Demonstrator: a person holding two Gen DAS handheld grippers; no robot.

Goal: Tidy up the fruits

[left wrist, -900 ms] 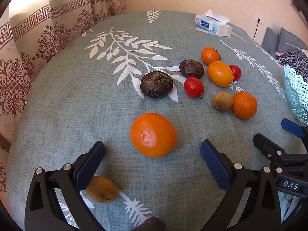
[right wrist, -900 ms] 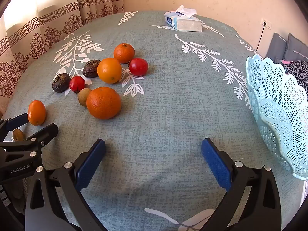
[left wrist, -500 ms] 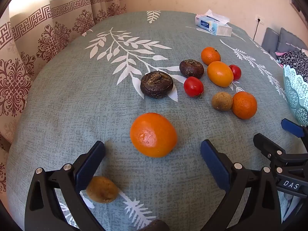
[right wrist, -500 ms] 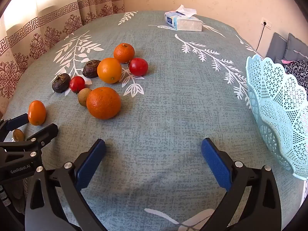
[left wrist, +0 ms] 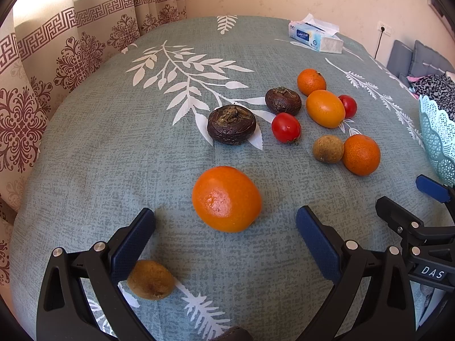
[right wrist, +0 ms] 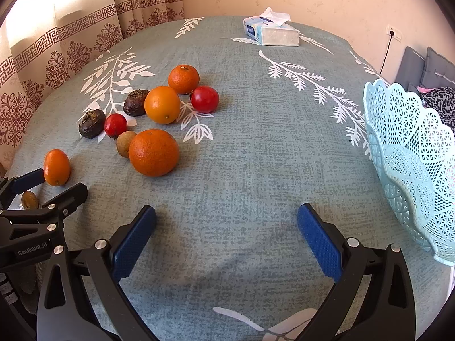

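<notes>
Your left gripper [left wrist: 226, 221]: jaws wide apart, nothing held. Oval orange [left wrist: 226, 199] sits on the cloth just ahead of the gap btwn the pads, not touched. Small brown fruit [left wrist: 150, 279] lies just beside the left pad, toward the near edge of the table [left wrist: 113, 156].

Your right gripper [right wrist: 226, 221]: jaws also wide, only bare cloth btwn them. Mesh basket [right wrist: 412, 164] stands at the table's right edge, w/ no fruit seen in the part that shows.

Further out, the main cluster is toward the table's left side in the right-wrist view: big orange [right wrist: 153, 152] touching a tan round fruit [right wrist: 125, 143]; small red tomato [right wrist: 115, 125] next to a dark wrinkled fruit [right wrist: 91, 123]; 2nd dark fruit [right wrist: 135, 102] against a smooth orange [right wrist: 162, 104]; larger tomato [right wrist: 204, 99] and a mandarin [right wrist: 183, 79] behind. All on the cloth, well apart from the basket.

Tissue pack [right wrist: 271, 32] near the far edge. Curtain [left wrist: 57, 56] hangs past the left edge.
</notes>
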